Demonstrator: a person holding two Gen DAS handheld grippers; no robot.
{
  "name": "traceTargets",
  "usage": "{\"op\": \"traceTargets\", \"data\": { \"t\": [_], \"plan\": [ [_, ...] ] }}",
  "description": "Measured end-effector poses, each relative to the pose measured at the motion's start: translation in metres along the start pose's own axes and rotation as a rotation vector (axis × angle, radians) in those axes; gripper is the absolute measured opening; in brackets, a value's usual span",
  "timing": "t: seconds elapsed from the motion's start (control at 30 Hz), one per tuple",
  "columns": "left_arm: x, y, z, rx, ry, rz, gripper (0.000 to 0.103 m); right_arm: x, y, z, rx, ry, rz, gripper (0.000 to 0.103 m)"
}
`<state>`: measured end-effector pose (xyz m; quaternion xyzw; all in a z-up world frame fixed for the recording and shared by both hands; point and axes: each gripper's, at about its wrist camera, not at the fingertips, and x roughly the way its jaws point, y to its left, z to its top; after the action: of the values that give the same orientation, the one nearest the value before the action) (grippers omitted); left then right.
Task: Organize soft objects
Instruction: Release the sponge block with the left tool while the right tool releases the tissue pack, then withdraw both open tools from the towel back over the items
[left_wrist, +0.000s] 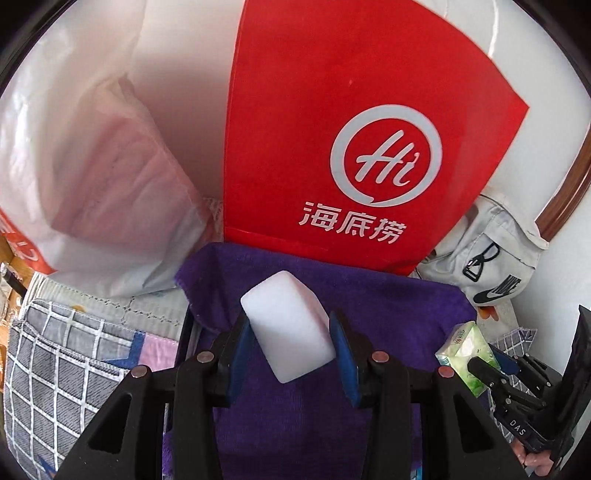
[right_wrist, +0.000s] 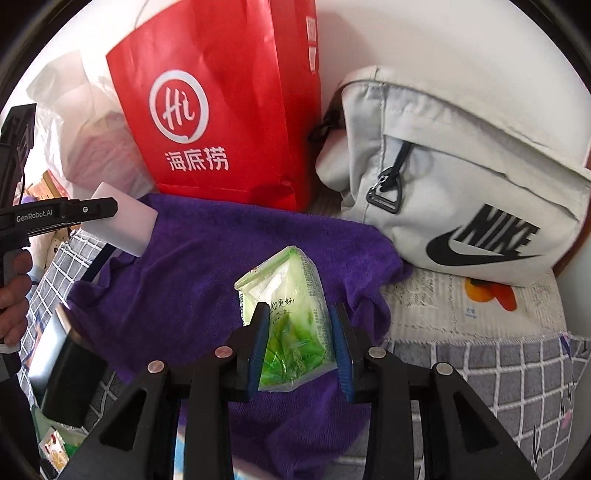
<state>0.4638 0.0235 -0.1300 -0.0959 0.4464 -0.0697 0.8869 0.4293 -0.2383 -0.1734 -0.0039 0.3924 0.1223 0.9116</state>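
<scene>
Purple towel (left_wrist: 369, 295) (bags crowd its far edge) underlies left gripper (left_wrist: 291, 345) clamping sponge (left_wrist: 291, 332), right gripper (right_wrist: 299, 345) clamping tissues (right_wrist: 291, 317).

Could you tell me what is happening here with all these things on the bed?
A person is sorting soft items with two handheld grippers. The left gripper is shut on a white sponge block, and the right gripper is shut on a green tissue pack. Both are held above a purple towel spread on the checked bedding. Behind it stand a red Haidilao paper bag and a pale grey Nike bag.
</scene>
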Motion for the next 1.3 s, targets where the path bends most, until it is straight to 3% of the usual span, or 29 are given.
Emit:
{"op": "traceTargets", "data": {
  "t": [0.43,0.47,0.6,0.73,0.83,1.07,1.3],
  "plan": [
    [0.037,-0.003,0.008,-0.009,0.09,0.001,0.042,0.042,-0.005,0.009,-0.01,0.089,0.023,0.036],
    [0.038,-0.004,0.007,-0.006,0.094,0.005,0.042,0.043,-0.005,0.009,-0.008,0.092,0.027,0.037],
    [0.045,-0.006,0.005,-0.012,0.141,0.003,0.051,0.041,-0.007,0.009,-0.002,0.09,0.025,0.061],
    [0.044,-0.009,0.0,-0.001,0.167,-0.007,0.06,0.031,-0.009,0.01,-0.005,0.074,0.018,0.065],
    [0.033,-0.013,-0.004,0.029,0.156,0.028,0.069,0.019,-0.01,0.01,-0.008,0.056,0.004,0.071],
    [-0.006,-0.004,-0.02,0.016,0.135,0.063,0.069,-0.015,-0.007,0.004,0.01,0.028,-0.057,0.075],
    [-0.069,0.008,-0.051,-0.001,0.057,0.084,0.069,-0.064,0.007,-0.02,0.088,-0.006,-0.009,0.075]
  ]
}}
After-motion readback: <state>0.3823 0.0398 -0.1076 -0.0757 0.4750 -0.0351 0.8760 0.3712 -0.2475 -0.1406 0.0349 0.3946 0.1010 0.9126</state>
